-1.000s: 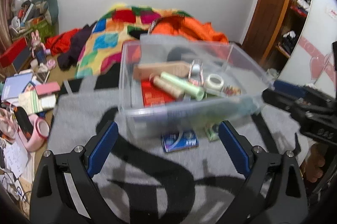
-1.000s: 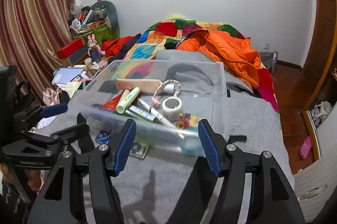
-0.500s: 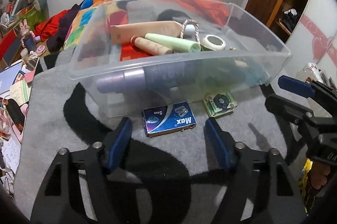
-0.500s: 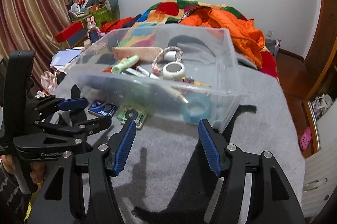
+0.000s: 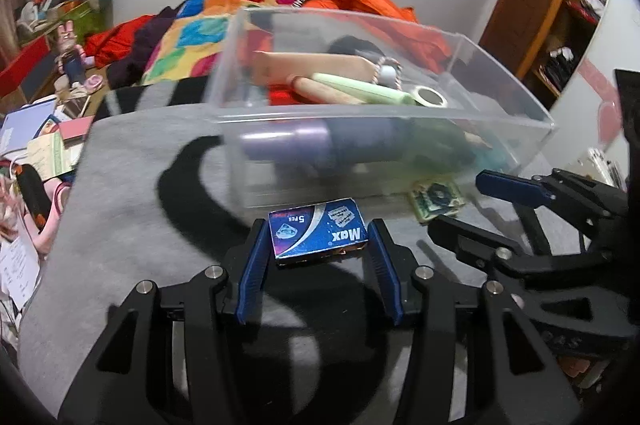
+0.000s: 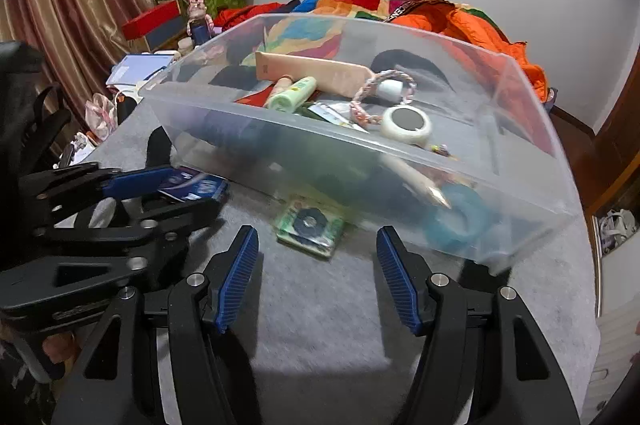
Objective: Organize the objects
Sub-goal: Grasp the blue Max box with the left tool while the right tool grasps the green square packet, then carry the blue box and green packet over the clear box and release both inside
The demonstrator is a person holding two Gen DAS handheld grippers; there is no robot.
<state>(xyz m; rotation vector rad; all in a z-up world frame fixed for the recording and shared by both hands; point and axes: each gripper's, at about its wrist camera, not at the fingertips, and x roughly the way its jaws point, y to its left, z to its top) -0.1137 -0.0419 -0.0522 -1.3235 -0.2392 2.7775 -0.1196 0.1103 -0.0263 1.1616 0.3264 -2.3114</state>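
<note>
Closing left gripper [image 5: 318, 251] jaws now flank the blue box [image 5: 318, 233], apparently not pinching; right gripper [image 6: 316, 265] spread, empty; pickup imminent.

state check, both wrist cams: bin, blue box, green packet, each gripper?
clear bin: open-topped, upright on the grey cloth, holding assorted items
blue box: flat on the cloth, outside the bin, between the left gripper's pads
green packet: flat on the cloth, against the bin's front wall
left gripper: jaws just closing around the blue box; contact unclear
right gripper: open, empty, short of the packet
</note>
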